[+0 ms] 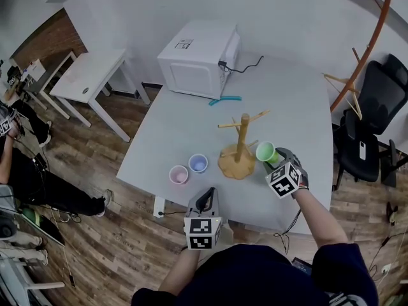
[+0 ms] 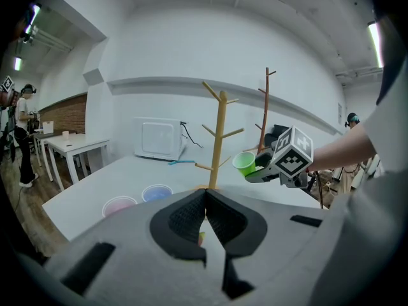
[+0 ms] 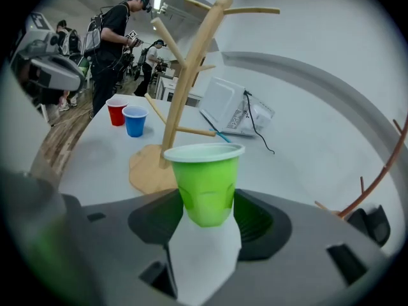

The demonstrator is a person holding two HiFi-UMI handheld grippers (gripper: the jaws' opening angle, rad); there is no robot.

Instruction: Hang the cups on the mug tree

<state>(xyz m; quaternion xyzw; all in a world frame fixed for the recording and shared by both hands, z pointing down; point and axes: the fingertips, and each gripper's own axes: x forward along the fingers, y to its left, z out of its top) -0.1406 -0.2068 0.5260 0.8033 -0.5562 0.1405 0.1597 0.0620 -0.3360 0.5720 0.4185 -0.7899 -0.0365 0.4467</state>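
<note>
Head view: microwave label (image 1: 183, 44), behind mug tree (image 1: 242, 139), unreadable.

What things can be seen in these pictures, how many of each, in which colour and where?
table: one, pale grey, centre of the room
mug tree: one, wooden, on the table, no cup on it
green cup: one, held beside the mug tree
pink cup: one, upright on the table near the front edge
blue cup: one, upright beside the pink cup
microwave: one, white, far end of the table
small table: one, white, far left
office chair: one, black, right of the table
bystanders: at least two, dark clothes, beyond the table
left gripper: shut, empty
right gripper: shut on the green cup
</note>
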